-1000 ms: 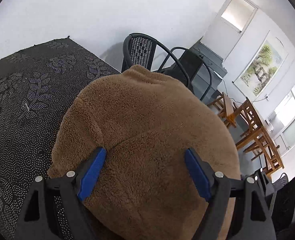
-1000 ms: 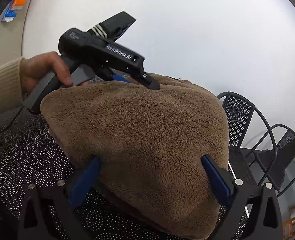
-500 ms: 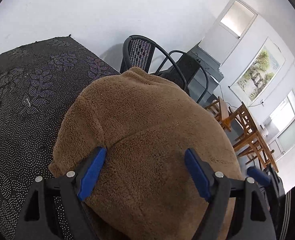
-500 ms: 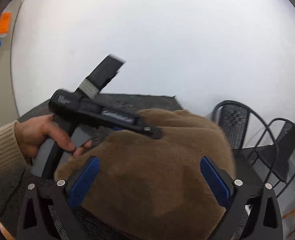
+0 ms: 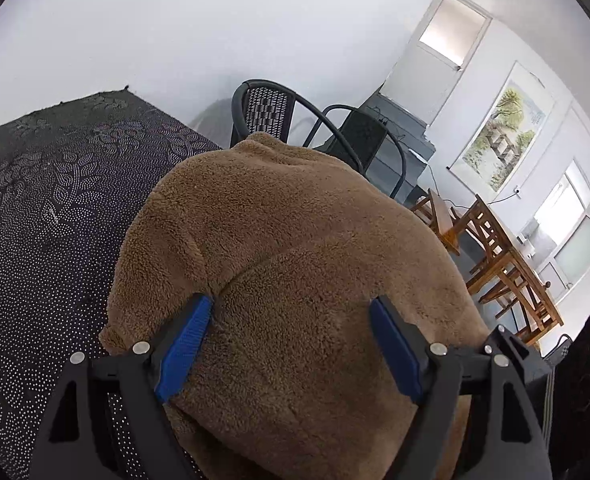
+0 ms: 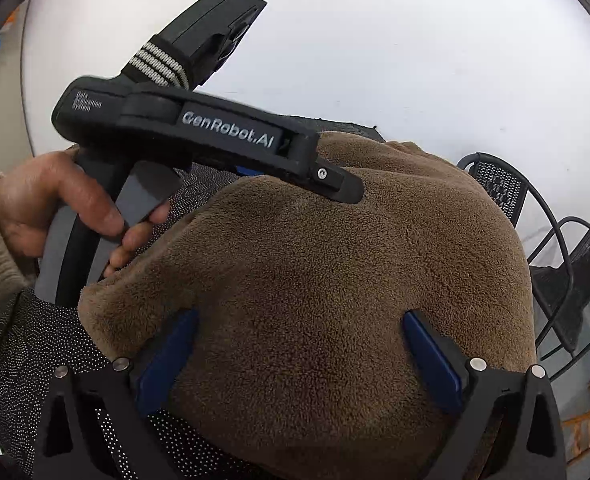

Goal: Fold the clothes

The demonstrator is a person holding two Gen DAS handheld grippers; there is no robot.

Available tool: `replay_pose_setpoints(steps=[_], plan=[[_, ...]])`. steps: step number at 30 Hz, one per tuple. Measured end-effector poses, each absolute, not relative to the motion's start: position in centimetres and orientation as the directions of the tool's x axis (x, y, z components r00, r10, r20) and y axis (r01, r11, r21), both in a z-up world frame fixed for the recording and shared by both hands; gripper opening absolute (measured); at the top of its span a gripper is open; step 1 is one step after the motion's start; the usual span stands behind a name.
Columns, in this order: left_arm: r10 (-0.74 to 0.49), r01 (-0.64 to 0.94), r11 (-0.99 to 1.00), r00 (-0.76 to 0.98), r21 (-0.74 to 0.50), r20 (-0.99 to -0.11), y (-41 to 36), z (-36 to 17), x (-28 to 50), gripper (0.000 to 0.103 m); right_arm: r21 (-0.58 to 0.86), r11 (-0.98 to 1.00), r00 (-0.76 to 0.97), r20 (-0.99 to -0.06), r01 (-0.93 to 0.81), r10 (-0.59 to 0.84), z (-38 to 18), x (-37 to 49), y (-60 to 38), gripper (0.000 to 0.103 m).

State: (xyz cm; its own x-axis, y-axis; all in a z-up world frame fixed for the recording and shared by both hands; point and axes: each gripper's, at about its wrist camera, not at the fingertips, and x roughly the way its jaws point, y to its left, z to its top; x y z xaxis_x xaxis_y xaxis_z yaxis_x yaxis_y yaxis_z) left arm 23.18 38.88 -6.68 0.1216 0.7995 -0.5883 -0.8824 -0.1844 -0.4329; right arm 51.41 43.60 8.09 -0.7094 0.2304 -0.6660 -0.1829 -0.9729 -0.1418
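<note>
A folded brown fleece garment (image 5: 295,220) lies bunched on a table with a black dotted cloth (image 5: 55,200). My left gripper (image 5: 291,304) is open, and its blue pads sit wide apart on either side of a bulge of fleece. The right wrist view shows a hand (image 6: 55,200) holding the left tool, whose near finger (image 6: 335,184) rests on top of the garment (image 6: 335,260). My right gripper (image 6: 299,316) is open too, and its tips sink into the near edge of the fleece. The pile hides whatever lies under it.
Black metal mesh chairs (image 5: 263,108) stand just past the table's far edge, also seen as chairs (image 6: 499,184) at the right. Wooden tables and chairs (image 5: 503,256) fill the room's right side. The dotted cloth (image 6: 35,340) shows at the lower left, and a white wall lies behind.
My right gripper has moved in from the garment's front edge onto the pile, so the fleece and the left tool loom larger. The left gripper has hardly shifted. Neither jaw width has changed.
</note>
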Motion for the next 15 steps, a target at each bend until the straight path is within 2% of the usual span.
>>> replay_pose_setpoints(steps=[5, 7, 9, 11, 15], plan=[[0.814, -0.855, -0.218, 0.106, -0.470, -0.570, 38.3, -6.1, 22.8, 0.085, -0.104, -0.980, -0.743, -0.640, -0.169, 0.196, 8.5, 52.2, 44.2, 0.102], [0.820, -0.856, -0.232, 0.083, -0.462, -0.567, 38.1, -5.9, 23.3, 0.091, -0.087, -0.984, -0.758, -0.628, -0.156, 0.176, 8.8, 52.7, 44.6, 0.102], [0.829, -0.862, -0.237, 0.062, -0.448, -0.557, 37.8, -5.5, 23.9, 0.103, -0.063, -0.987, -0.770, -0.619, -0.147, 0.154, 9.1, 53.0, 45.1, 0.102], [0.814, -0.883, -0.260, 0.016, -0.390, -0.580, 37.7, -5.1, 24.8, 0.103, -0.044, -0.988, -0.776, -0.614, -0.149, 0.145, 9.4, 53.5, 45.5, 0.102], [0.755, -0.918, -0.346, -0.149, -0.195, -0.639, 37.5, -4.1, 27.1, 0.103, -0.082, -0.983, -0.763, -0.621, -0.166, 0.181, 9.8, 54.0, 45.3, 0.102]])
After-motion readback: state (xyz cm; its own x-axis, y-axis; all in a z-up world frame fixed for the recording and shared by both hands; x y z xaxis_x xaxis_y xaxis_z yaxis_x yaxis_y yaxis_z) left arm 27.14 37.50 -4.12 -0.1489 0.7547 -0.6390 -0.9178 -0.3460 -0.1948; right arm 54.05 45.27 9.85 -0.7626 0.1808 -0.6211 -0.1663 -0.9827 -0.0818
